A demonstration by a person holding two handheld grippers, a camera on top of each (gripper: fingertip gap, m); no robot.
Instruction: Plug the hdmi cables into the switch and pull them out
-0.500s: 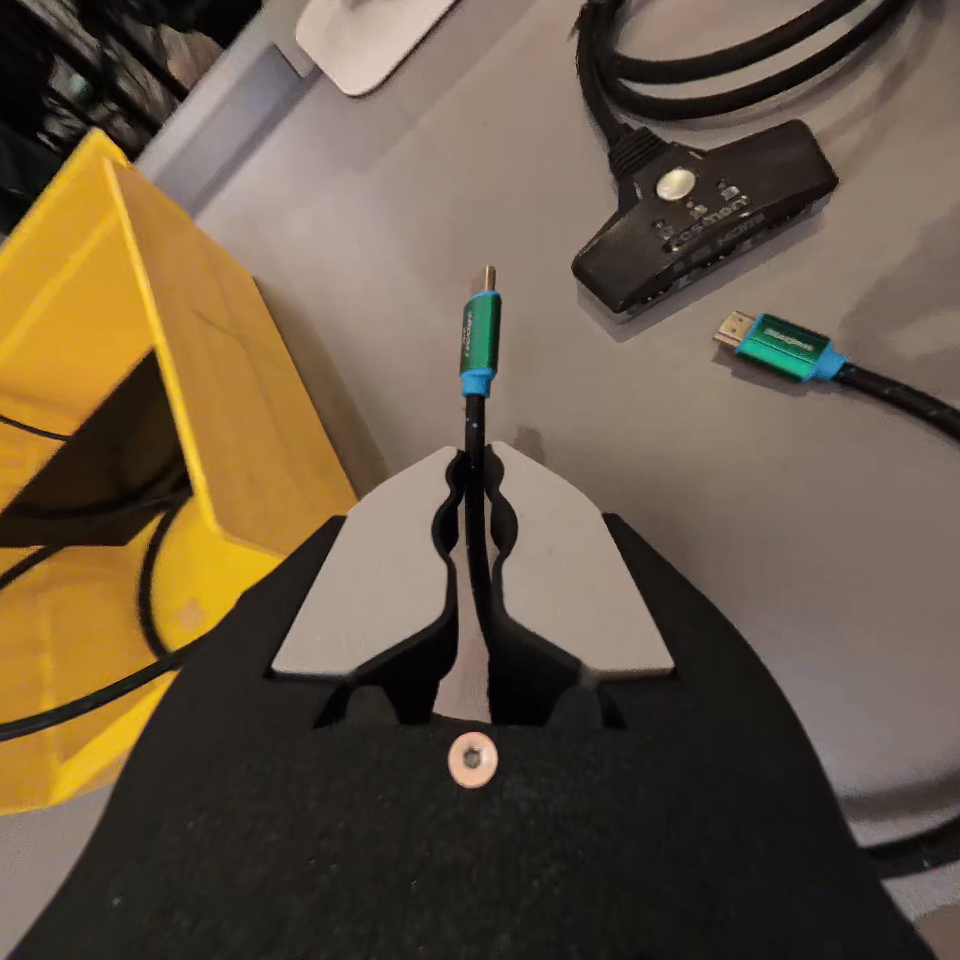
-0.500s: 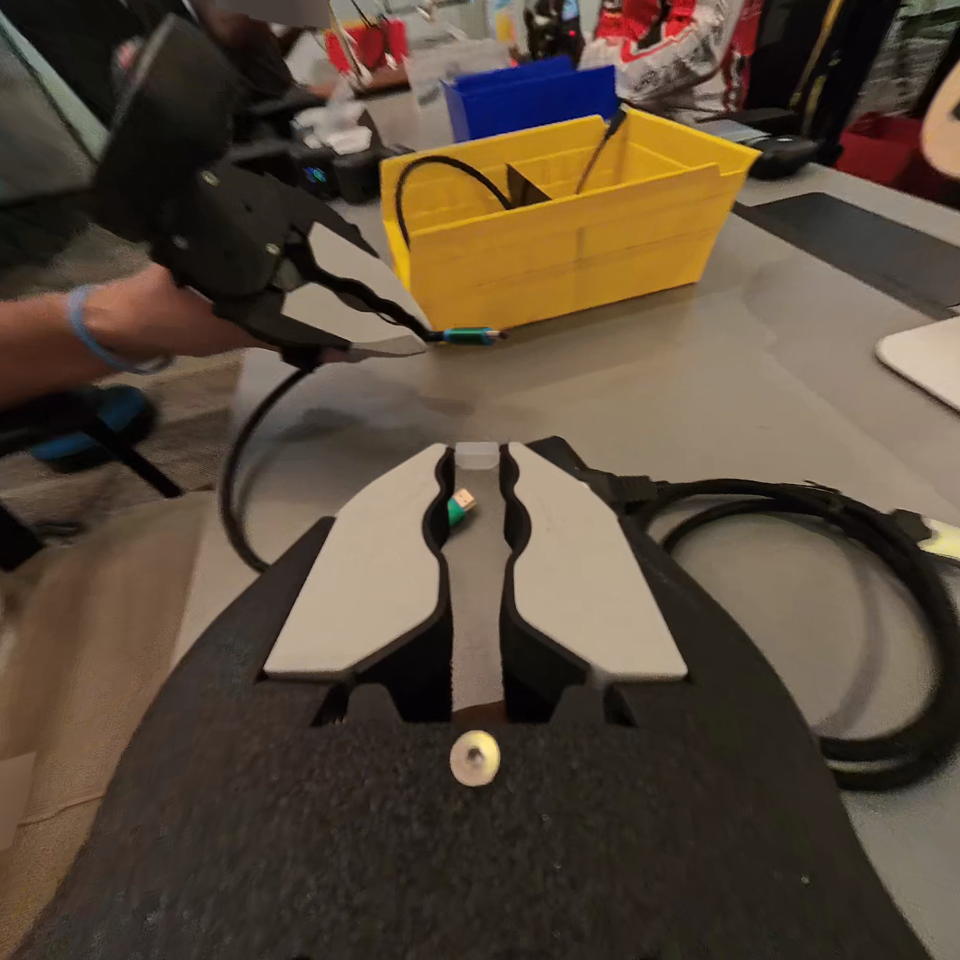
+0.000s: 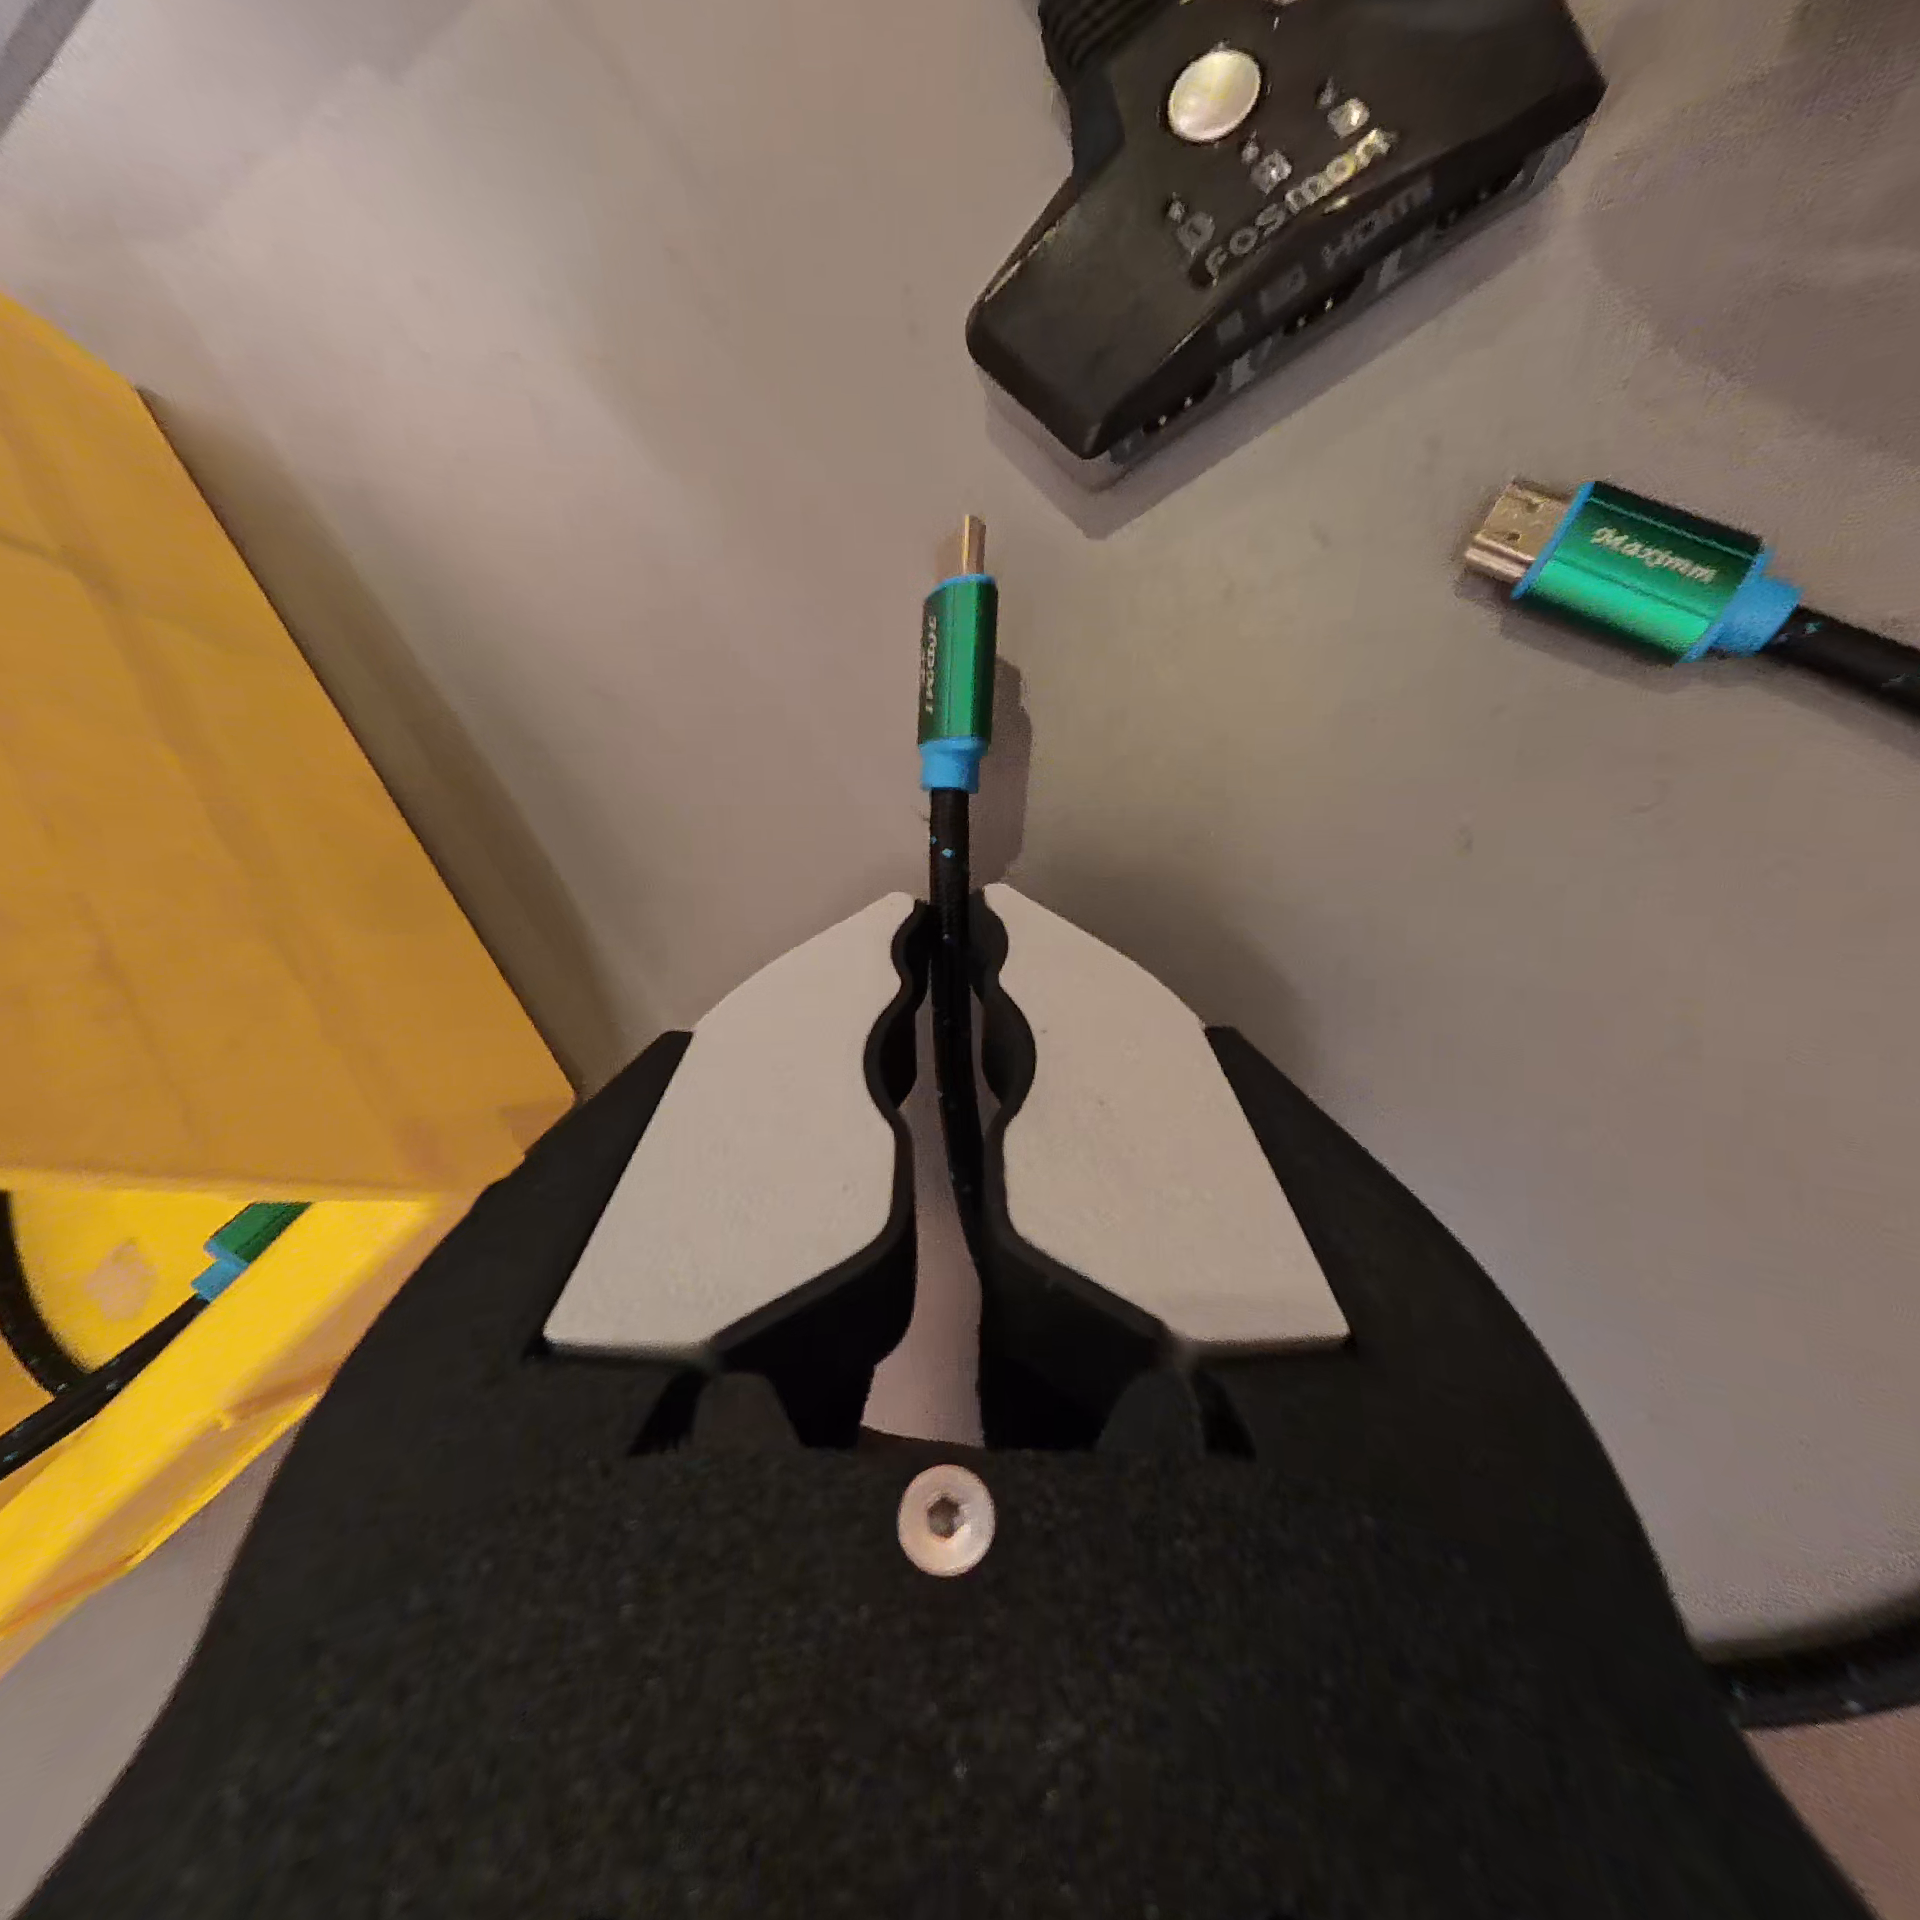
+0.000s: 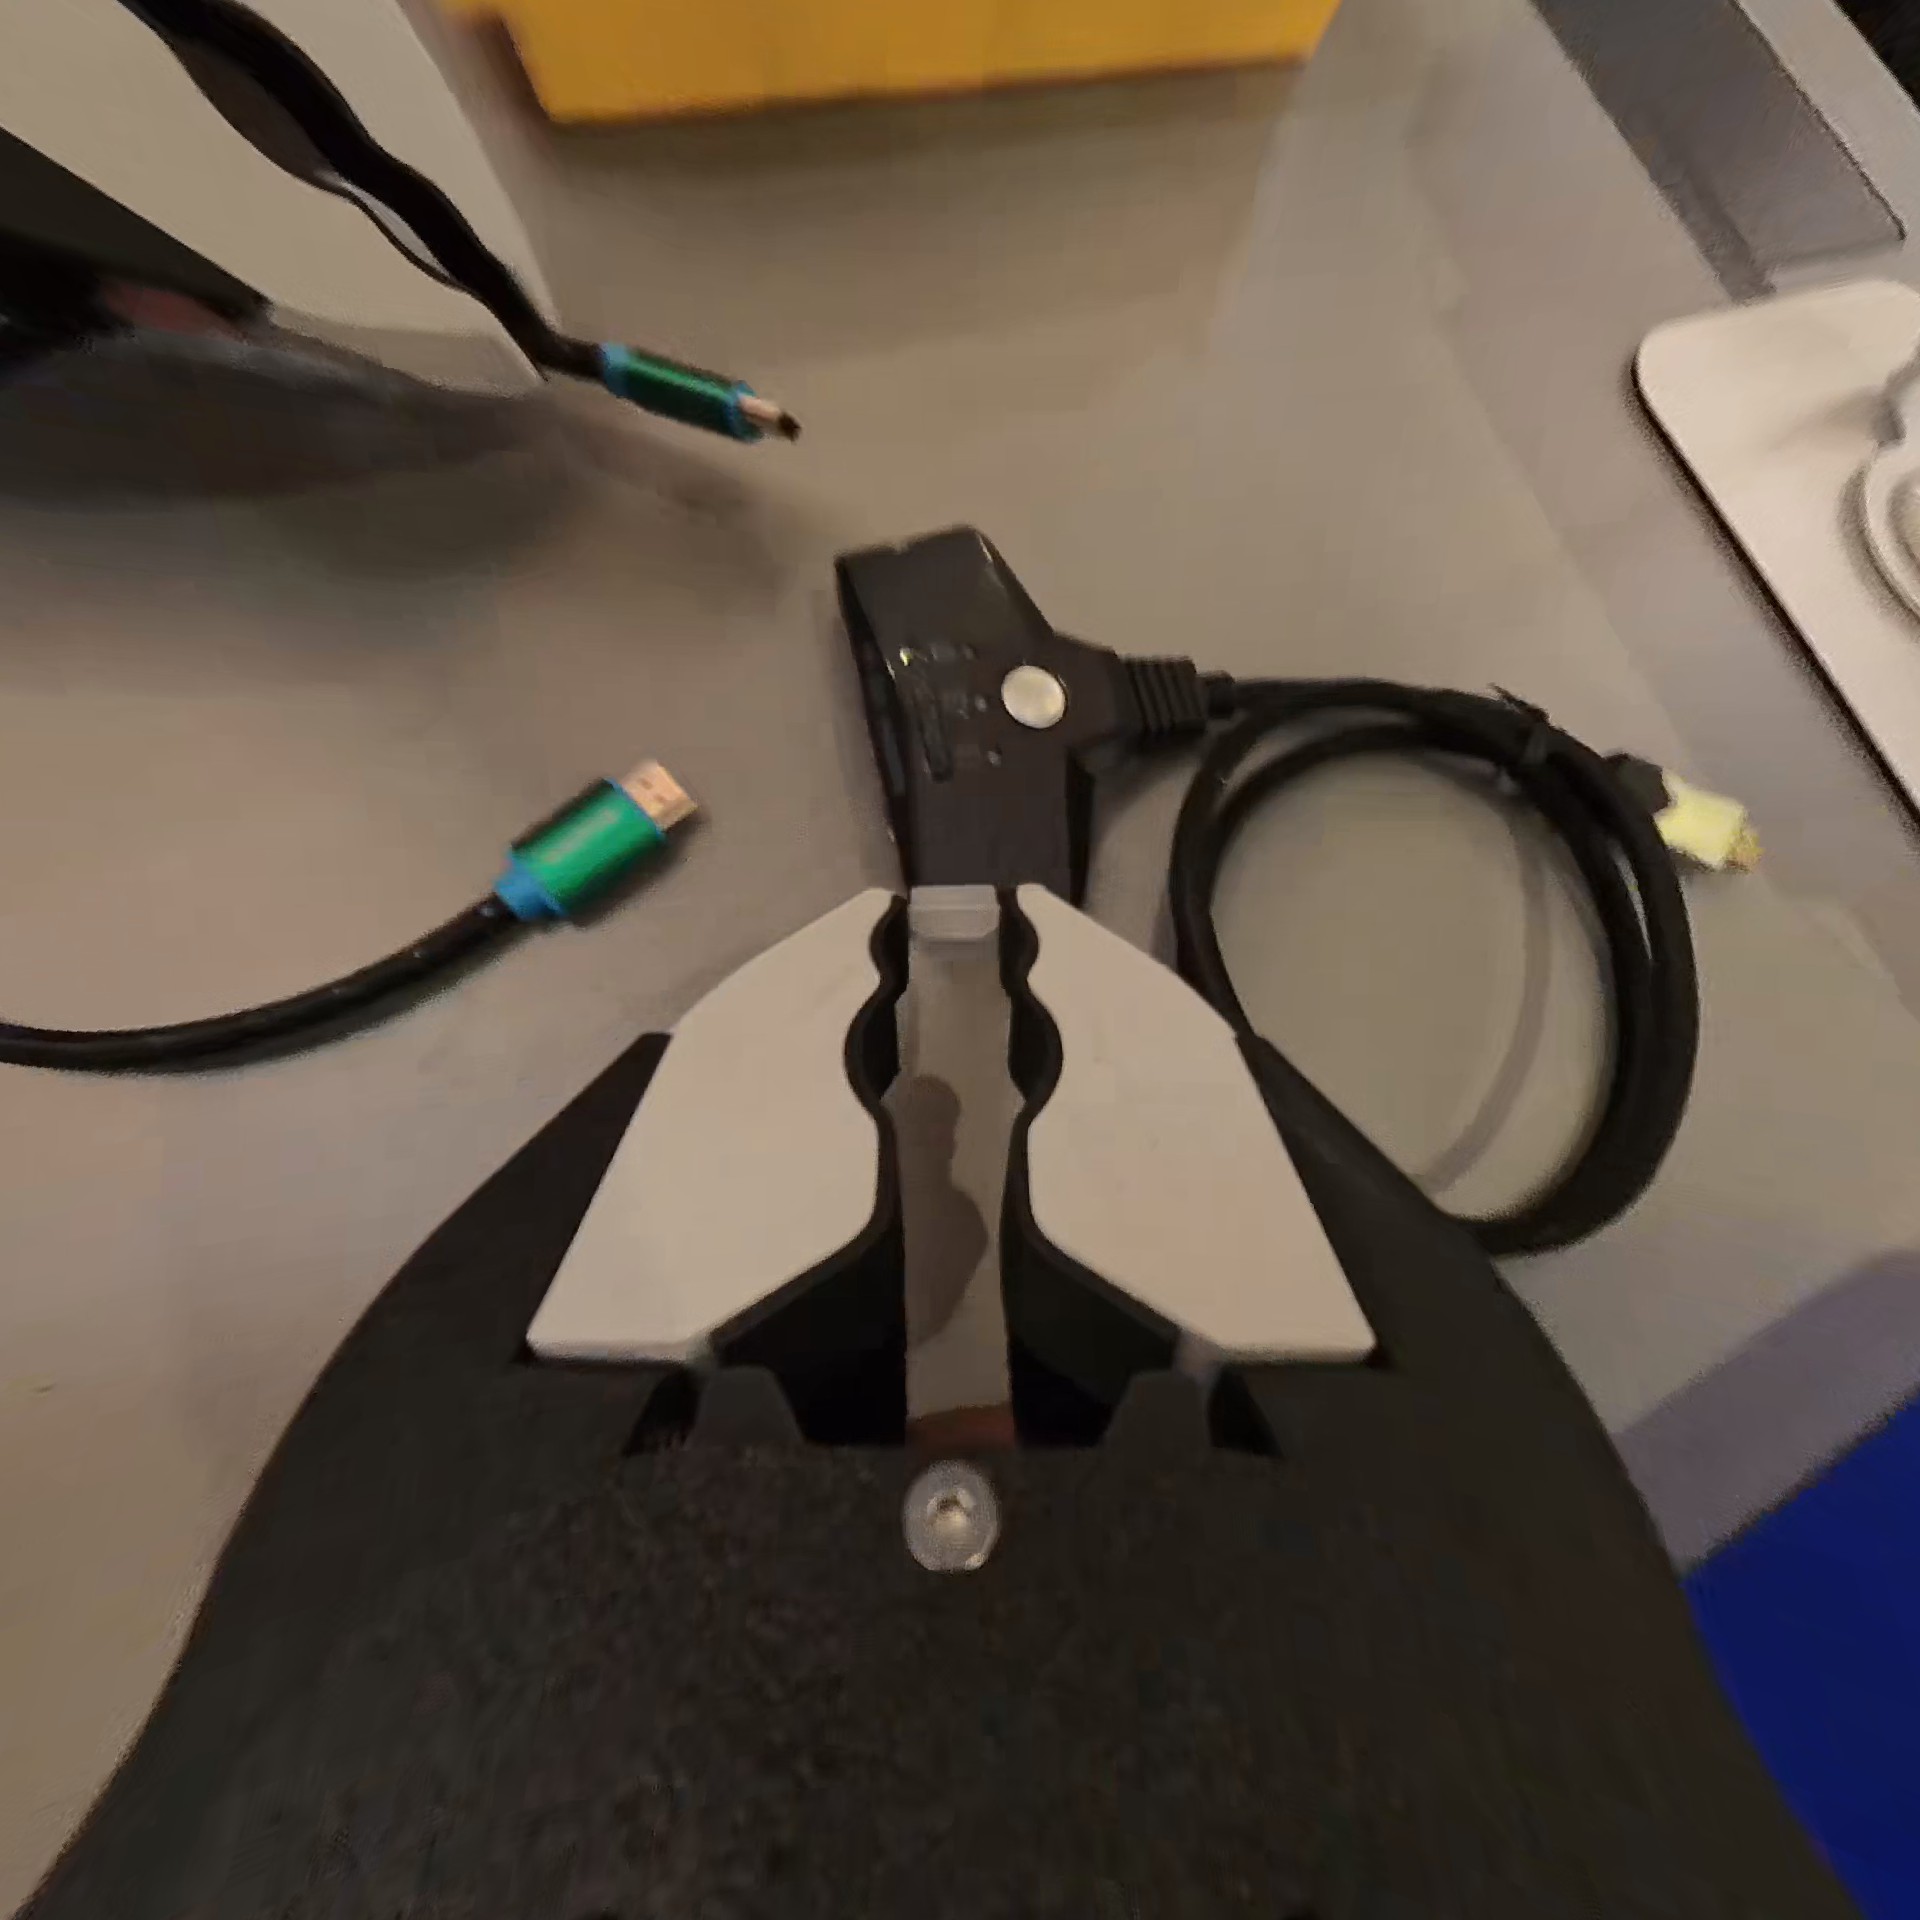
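Our left gripper (image 3: pixel 951 899) is clenched on the braided HDMI cable (image 3: pixel 948 883) behind its green plug (image 3: pixel 954 665), which points near the black switch (image 3: pixel 1278 229) mid-table. Our right gripper (image 4: pixel 954 904), released, hovers just beside it. Held on flexible cable, the plug may droop and miss the port.

black switch (image 4: pixel 971 717) unplugged; green hdmi plugs (image 3: pixel 1636 566) apart.

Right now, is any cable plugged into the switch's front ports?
No, the held plug points at the switch with bare table between them, and the other plug lies loose on the table beside it.
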